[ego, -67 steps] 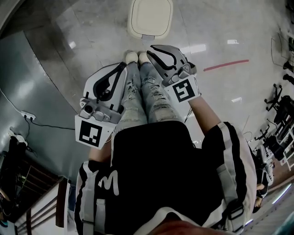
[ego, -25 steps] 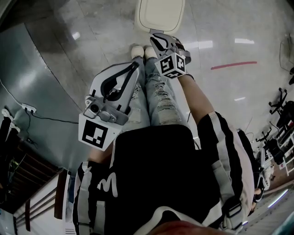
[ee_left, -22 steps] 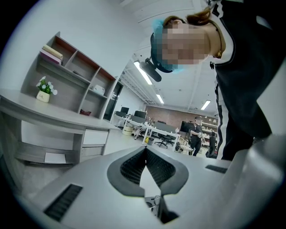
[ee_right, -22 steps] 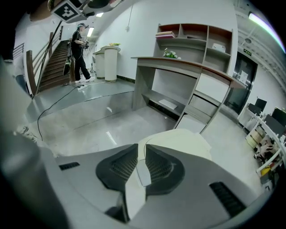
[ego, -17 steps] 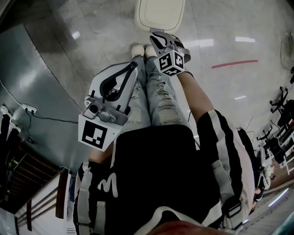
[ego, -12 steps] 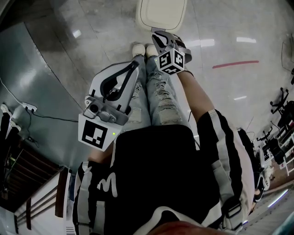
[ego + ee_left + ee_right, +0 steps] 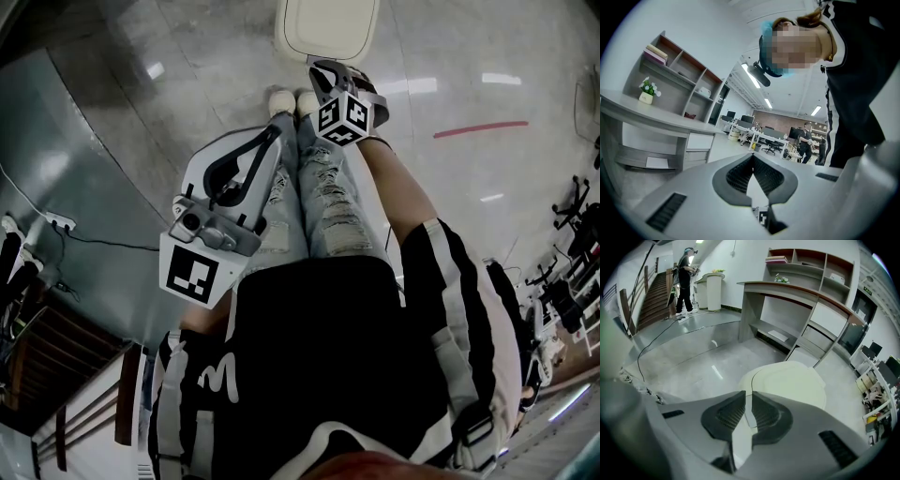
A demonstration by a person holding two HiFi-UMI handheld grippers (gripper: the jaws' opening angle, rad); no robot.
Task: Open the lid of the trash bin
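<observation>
Lid: the trash bin lid (image 7: 326, 26) lies shut, on the floor past our feet.
Right tongs (image 7: 321, 67): narrowly apart, empty, at the lid's near edge.
Left tongs (image 7: 276, 133): closed, empty, held back.
Remaining: we judge everything, gripping the edge and lifting.

A cream trash bin (image 7: 327, 26) is standing on the polished floor (image 7: 450, 56), its lid lying flat and closed. The right claw (image 7: 319, 67) is pointing at the bin's near rim, with its marker cube facing up. The left claw (image 7: 274, 133) is hanging beside the person's ripped jeans (image 7: 323, 202), just short of the white shoes (image 7: 280, 98). A red line (image 7: 480, 129) is running across the floor, well apart from the bin.
</observation>
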